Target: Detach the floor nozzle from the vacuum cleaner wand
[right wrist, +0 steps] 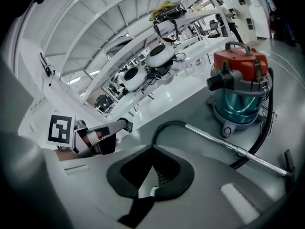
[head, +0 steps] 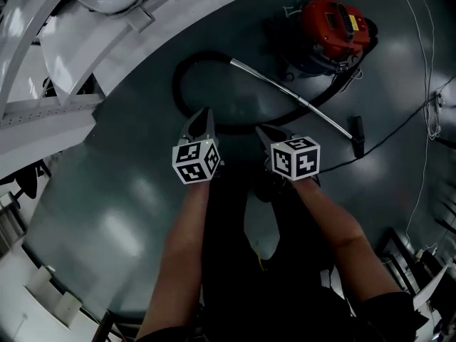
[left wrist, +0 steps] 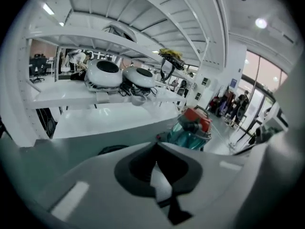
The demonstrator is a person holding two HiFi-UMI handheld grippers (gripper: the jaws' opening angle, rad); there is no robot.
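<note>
The vacuum cleaner (head: 333,26), red on top with a teal drum, stands at the far right of the grey floor. Its metal wand (head: 288,95) lies slanting across the floor and ends in the small black floor nozzle (head: 358,135). A black hose (head: 184,70) loops from the wand's far end. My left gripper (head: 204,115) hangs shut and empty, short of the hose loop. Beside it, my right gripper (head: 268,132) is also shut and empty, a little short of the wand. The right gripper view shows the wand (right wrist: 224,142), the nozzle (right wrist: 289,164) and the left gripper (right wrist: 93,138).
A white curved frame with shelves (head: 50,112) borders the floor on the left and holds round white devices (left wrist: 105,73). Thin cables (head: 420,120) trail along the floor on the right. A black hose (head: 342,84) runs from the vacuum cleaner toward the wand.
</note>
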